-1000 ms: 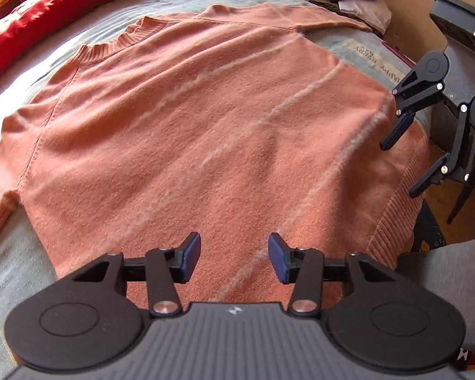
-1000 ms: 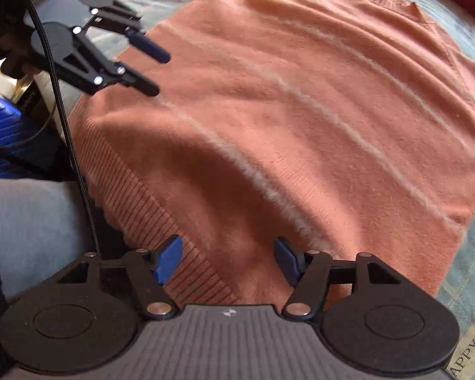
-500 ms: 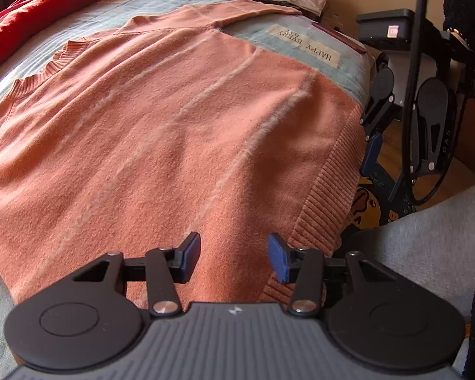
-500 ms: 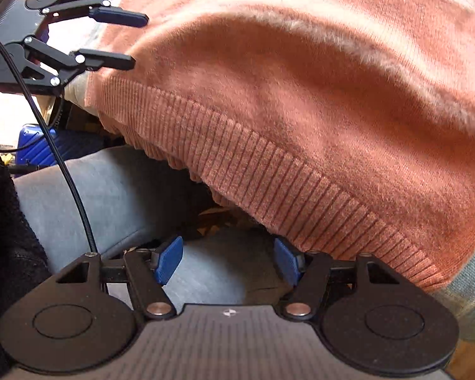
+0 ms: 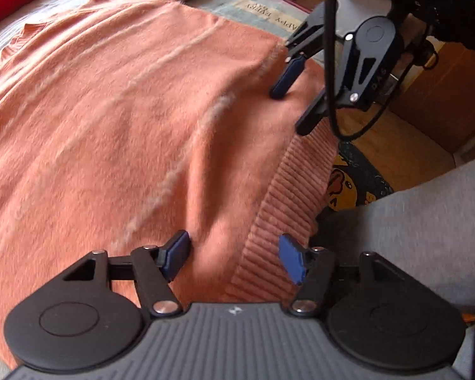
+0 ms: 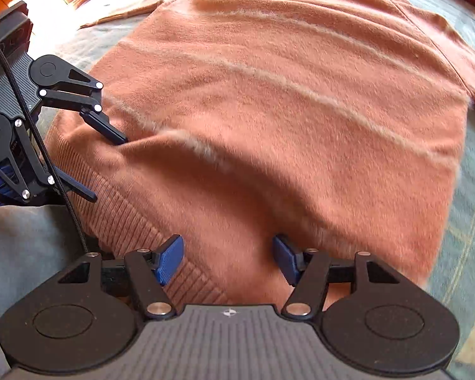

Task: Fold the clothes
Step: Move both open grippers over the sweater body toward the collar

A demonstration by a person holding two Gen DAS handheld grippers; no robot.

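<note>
While both sets of jaws stand apart with nothing pinched between them, the left gripper (image 5: pixel 234 261) has just been opening wider and straddles the ribbed hem (image 5: pixel 278 221) of the salmon sweater (image 5: pixel 126 110); its pads are clear of the knit. The right gripper (image 6: pixel 226 259) is likewise about half open over that hem, further along it, holding nothing; seen from the left wrist, one of its fingers (image 5: pixel 285 77) presses a dent into the fabric just inside the hem.

The hem is the landmark. It lies along the near edge of the bed (image 6: pixel 468 221) and partly droops over it towards the person's grey trouser leg (image 5: pixel 411 221). Beyond the hem the body of the sweater lies flat, its collar at the far end and the sleeves stretched out to either side.

The step in hand looks like taking the hem at two points for a first fold. I judge that the next move calls for each pair of jaws to sink until one pad slips under the hem, then close.

Past the hem there is open room: flat sweater and bare bedcover. On the near side it is tight, with the leg, a cable (image 5: pixel 331 63) and the bed's drop-off close by.
</note>
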